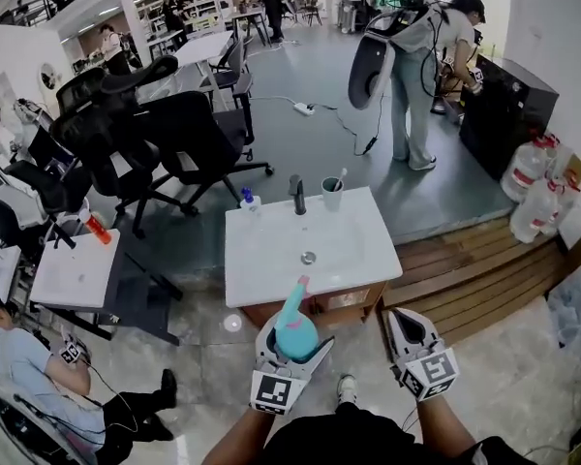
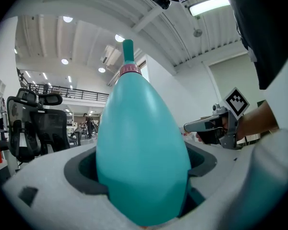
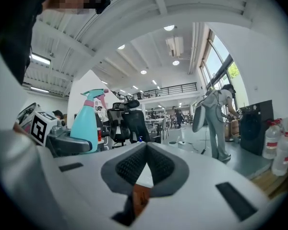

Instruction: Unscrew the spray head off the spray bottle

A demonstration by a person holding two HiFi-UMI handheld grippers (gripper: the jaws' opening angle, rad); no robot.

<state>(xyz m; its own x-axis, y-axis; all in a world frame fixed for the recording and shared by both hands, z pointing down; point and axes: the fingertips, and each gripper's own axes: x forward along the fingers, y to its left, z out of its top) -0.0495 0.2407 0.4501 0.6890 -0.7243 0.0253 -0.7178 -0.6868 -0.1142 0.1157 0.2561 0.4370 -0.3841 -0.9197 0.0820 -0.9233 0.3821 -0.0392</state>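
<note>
A teal spray bottle with a pink collar and teal spray head stands upright between the jaws of my left gripper, which is shut on its body. In the left gripper view the bottle fills the centre, with its pink collar on top. My right gripper is to the right of the bottle and apart from it, shut with nothing held. In the right gripper view the closed jaws point level, and the bottle shows at the left.
Just ahead is a white sink counter with a faucet, a cup and a small bottle. Black office chairs crowd the left. A person stands at the back right, water jugs at the right, a seated person at the lower left.
</note>
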